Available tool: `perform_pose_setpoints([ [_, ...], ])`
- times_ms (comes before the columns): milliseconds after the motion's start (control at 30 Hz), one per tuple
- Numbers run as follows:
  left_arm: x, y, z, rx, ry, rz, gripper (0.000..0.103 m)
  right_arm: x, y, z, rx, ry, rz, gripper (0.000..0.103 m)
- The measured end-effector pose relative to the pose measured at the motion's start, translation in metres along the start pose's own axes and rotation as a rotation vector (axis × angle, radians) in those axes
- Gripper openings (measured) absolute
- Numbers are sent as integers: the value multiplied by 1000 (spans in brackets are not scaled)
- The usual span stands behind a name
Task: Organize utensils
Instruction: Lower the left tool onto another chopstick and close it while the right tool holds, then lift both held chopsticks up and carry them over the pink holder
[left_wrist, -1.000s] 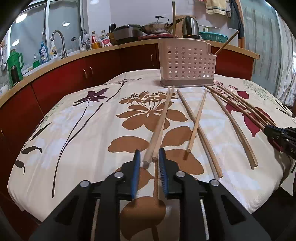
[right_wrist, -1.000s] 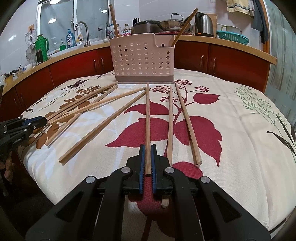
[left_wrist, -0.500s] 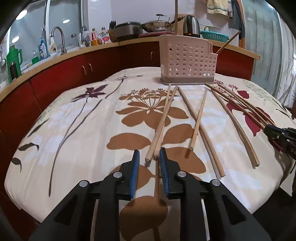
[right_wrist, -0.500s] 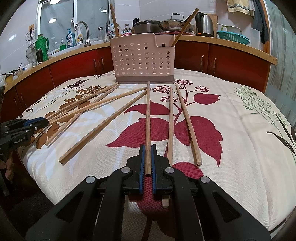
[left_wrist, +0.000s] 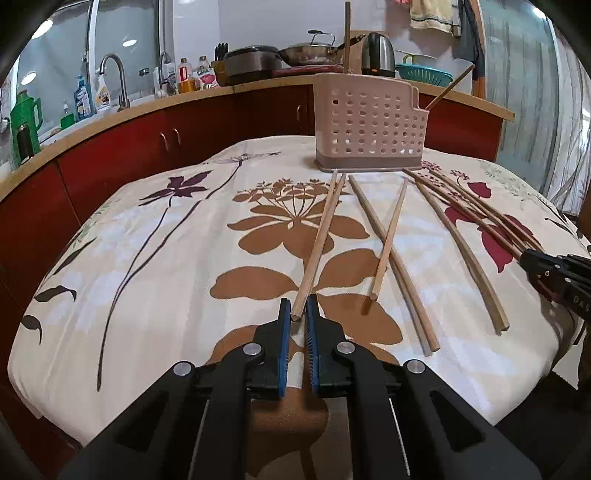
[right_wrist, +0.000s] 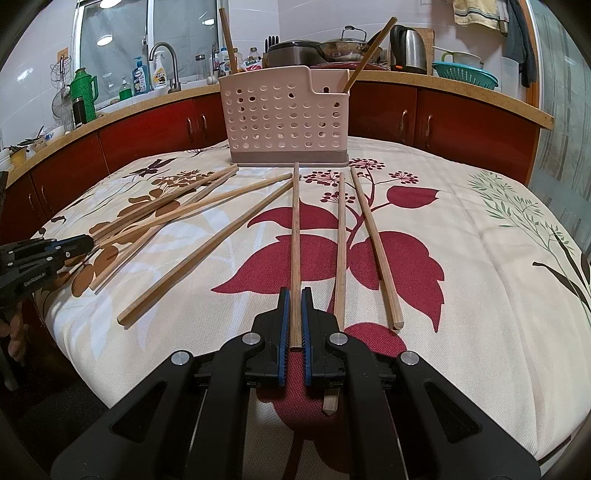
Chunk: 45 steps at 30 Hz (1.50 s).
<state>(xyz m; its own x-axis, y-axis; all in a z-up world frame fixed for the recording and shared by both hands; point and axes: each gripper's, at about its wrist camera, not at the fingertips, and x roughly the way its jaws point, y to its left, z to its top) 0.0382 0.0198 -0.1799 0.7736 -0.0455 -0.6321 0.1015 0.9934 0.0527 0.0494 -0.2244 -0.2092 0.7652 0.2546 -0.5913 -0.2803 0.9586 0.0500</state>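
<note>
Several wooden chopsticks lie on the flowered tablecloth (left_wrist: 155, 266) in front of a pink perforated utensil holder (left_wrist: 367, 123), which also shows in the right wrist view (right_wrist: 286, 120) with two sticks standing in it. My left gripper (left_wrist: 297, 308) has closed on the near end of a pair of chopsticks (left_wrist: 317, 240) that lie side by side. My right gripper (right_wrist: 294, 301) is shut on a single chopstick (right_wrist: 294, 236) that points at the holder. Each gripper shows at the edge of the other's view: the right one (left_wrist: 554, 273), the left one (right_wrist: 40, 254).
A curved red cabinet with a worktop (right_wrist: 443, 110) runs behind the table, with a sink tap (left_wrist: 110, 74), bottles, pots and a kettle (right_wrist: 408, 48). More loose chopsticks (right_wrist: 373, 243) lie to the right of my right gripper. The table edge is just below both grippers.
My left gripper has moved forward onto the near end of the chopstick pair and its jaws have narrowed around it. The right gripper has held still on its chopstick.
</note>
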Motion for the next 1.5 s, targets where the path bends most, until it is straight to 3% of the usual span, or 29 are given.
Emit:
perform_pose_setpoints([
  [300, -24, -1, 13, 1, -90, 11, 8, -11, 1, 5, 0, -34, -5, 7],
  [933, -85, -4, 49, 17, -298, 57, 7, -79, 12, 54, -37, -235, -17, 7],
  [1267, -118, -7, 74, -9, -378, 0, 7, -110, 16, 79, -42, -316, -11, 7],
  [1500, -128, -7, 93, -39, -365, -69, 7, -125, 11, 96, -32, -335, -7, 7],
])
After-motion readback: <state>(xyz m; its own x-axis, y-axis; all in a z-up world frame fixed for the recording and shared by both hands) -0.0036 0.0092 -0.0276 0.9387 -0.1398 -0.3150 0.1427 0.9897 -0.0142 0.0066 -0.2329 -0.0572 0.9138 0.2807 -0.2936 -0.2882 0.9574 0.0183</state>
